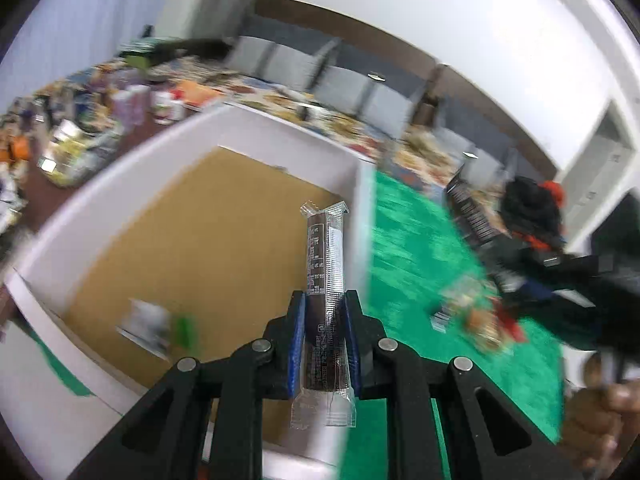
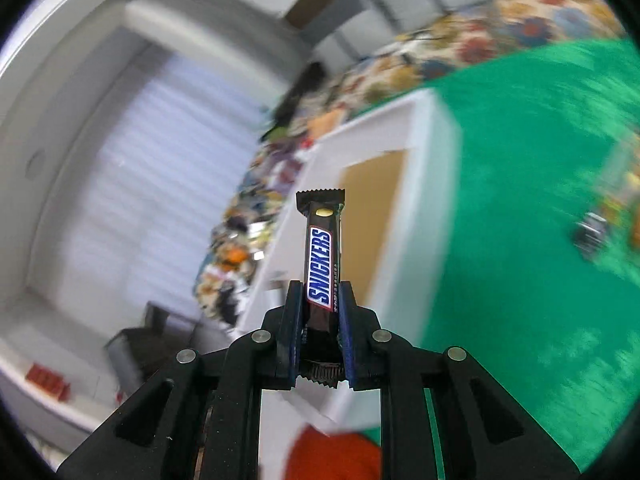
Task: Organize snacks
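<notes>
Over the white box (image 1: 256, 132) with its bare cardboard floor, the left gripper (image 1: 325, 304) is clamping a chocolate bar (image 1: 325, 264) in a clear wrapper, blue pads pressing both long sides. The bar's long axis is running straight out along the fingers, its far end reaching toward the box's right-hand wall. One small packet (image 1: 146, 326), blurred, is already lying inside the box near the front-left corner. To the right, on the green mat (image 1: 416, 240), a loose snack packet (image 1: 476, 320) is waiting outside the box.

The right gripper (image 2: 320, 308) is pinching a Snickers bar (image 2: 321, 264) at its lower half, the bar likewise standing lengthwise between the fingers. In the right wrist view the same box (image 2: 424, 120) is lying ahead and slightly right of the bar's tip, apparently still some way off.

Judging by both views, the left hand looks nearer the drop: its bar is already hanging over the opening, while the right still needs to travel forward to the box.
</notes>
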A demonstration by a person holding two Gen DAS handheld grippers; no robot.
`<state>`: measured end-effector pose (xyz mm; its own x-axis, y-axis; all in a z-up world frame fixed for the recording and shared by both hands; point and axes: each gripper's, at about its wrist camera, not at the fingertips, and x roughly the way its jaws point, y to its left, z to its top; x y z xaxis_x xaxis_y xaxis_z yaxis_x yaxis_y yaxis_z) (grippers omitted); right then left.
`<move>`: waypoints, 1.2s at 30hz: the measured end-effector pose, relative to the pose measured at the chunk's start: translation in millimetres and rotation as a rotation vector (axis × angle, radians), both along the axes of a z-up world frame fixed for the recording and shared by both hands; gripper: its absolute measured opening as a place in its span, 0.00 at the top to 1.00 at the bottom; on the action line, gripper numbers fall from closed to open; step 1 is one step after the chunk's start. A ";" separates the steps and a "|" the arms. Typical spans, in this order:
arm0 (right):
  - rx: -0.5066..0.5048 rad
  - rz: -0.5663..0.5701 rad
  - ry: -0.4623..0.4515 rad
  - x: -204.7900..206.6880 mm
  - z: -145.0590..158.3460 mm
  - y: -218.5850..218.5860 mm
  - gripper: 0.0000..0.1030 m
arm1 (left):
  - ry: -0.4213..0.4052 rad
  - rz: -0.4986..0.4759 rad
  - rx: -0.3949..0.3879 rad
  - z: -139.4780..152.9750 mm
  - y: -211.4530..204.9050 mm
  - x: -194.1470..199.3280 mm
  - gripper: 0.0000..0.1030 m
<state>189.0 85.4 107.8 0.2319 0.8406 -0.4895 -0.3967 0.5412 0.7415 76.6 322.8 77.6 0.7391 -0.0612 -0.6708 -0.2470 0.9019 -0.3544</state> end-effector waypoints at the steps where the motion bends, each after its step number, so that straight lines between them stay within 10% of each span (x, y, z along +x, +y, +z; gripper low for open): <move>1: -0.005 0.021 -0.015 0.6 4.2 21.5 0.83 | 0.020 0.020 0.021 -3.5 11.2 4.6 0.82; 3: -0.019 0.050 -0.027 5.3 3.8 59.3 0.80 | 0.090 0.048 0.043 -17.7 31.1 15.1 0.73; 6: -0.101 0.050 -0.052 9.9 -5.3 83.8 0.57 | 0.187 0.083 0.054 -39.0 51.3 24.2 0.22; 7: -0.120 0.039 -0.058 9.0 -8.7 81.5 0.55 | 0.191 0.112 0.074 -42.5 55.6 20.2 0.20; 12: -0.218 0.007 -0.117 -8.8 -35.7 20.5 0.46 | 0.138 0.177 0.147 -41.1 44.0 5.7 0.20; 17: -0.529 -0.041 -0.304 -49.4 -91.4 -65.9 0.43 | 0.021 0.048 0.111 -28.9 -1.7 19.1 0.20; 25: -0.833 -0.352 -0.289 -69.2 -151.6 -247.9 0.42 | 0.175 -0.143 0.455 -62.7 -90.7 66.4 0.19; 36: -0.855 -0.650 -0.153 -53.9 -168.3 -370.0 0.37 | 0.147 -0.094 0.549 -47.6 -112.7 40.9 0.19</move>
<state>135.1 -284.6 -60.5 0.6181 -0.0713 -0.7829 0.0967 0.9952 -0.0143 117.5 210.1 30.0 0.6441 0.2642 -0.7179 -0.1678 0.9644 0.2043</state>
